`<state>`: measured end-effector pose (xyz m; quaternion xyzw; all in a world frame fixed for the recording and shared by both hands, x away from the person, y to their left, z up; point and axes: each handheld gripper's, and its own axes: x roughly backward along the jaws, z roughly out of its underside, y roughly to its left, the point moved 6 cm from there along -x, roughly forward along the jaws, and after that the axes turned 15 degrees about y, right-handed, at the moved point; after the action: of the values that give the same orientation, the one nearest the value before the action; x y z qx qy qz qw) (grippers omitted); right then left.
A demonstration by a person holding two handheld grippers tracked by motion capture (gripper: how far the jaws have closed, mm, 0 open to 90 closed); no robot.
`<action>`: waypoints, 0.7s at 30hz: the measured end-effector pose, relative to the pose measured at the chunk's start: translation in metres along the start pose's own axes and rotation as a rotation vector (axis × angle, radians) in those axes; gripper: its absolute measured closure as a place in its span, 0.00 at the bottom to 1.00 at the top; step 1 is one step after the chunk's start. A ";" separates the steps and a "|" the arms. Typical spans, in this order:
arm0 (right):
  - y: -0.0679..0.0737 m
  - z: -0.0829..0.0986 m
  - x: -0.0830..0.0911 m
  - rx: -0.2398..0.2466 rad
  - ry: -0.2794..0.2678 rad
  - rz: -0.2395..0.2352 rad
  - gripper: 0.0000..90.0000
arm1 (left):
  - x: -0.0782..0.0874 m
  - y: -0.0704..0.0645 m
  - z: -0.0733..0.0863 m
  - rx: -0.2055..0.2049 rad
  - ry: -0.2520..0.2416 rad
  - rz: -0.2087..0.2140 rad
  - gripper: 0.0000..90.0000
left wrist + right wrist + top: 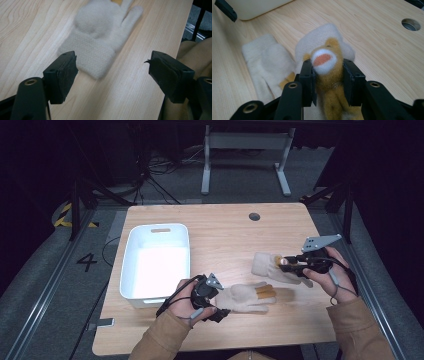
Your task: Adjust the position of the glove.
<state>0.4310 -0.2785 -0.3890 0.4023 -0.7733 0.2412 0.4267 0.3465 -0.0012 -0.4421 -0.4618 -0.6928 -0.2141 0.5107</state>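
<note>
The left gripper (112, 72) hung with its jaws wide apart over the bench (140, 82); a cream glove (100, 37) lay flat ahead, its cuff just beyond the jaw tips.

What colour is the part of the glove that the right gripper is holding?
Mustard yellow, with a white and orange patch at its tip. The right gripper view shows it best, clamped in the right gripper.

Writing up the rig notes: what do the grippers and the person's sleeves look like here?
Both are black handheld tools. The left gripper and right gripper each carry a grey three-cornered plate on top, and a dark cable trails from each. In the gripper views each has two blocky black jaws with flat dark pads, on arms with brass-coloured rivet holes. The person wears tan sleeves.
</note>
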 end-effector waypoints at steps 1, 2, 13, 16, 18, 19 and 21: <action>0.002 -0.001 0.000 0.006 0.003 -0.009 0.73 | 0.000 0.000 0.000 0.000 0.000 0.000 0.26; 0.002 -0.001 0.000 0.006 0.003 -0.009 0.73 | 0.001 0.000 0.001 -0.002 -0.001 -0.002 0.26; 0.025 -0.024 -0.007 0.096 0.006 -0.081 0.73 | 0.006 0.001 0.013 0.025 0.000 -0.017 0.26; 0.031 -0.030 -0.011 0.120 0.008 -0.101 0.73 | 0.007 0.002 0.015 0.031 -0.001 -0.019 0.26; 0.033 -0.031 -0.013 0.125 0.009 -0.106 0.73 | 0.007 0.002 0.016 0.033 -0.001 -0.019 0.26; 0.038 -0.034 -0.016 0.137 0.009 -0.122 0.73 | 0.008 0.003 0.017 0.029 0.000 -0.023 0.26; 0.042 -0.036 -0.019 0.149 0.010 -0.139 0.73 | 0.008 0.003 0.018 0.035 -0.001 -0.021 0.26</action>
<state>0.4190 -0.2209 -0.3877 0.4843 -0.7212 0.2701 0.4151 0.3396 0.0171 -0.4419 -0.4457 -0.7015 -0.2073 0.5161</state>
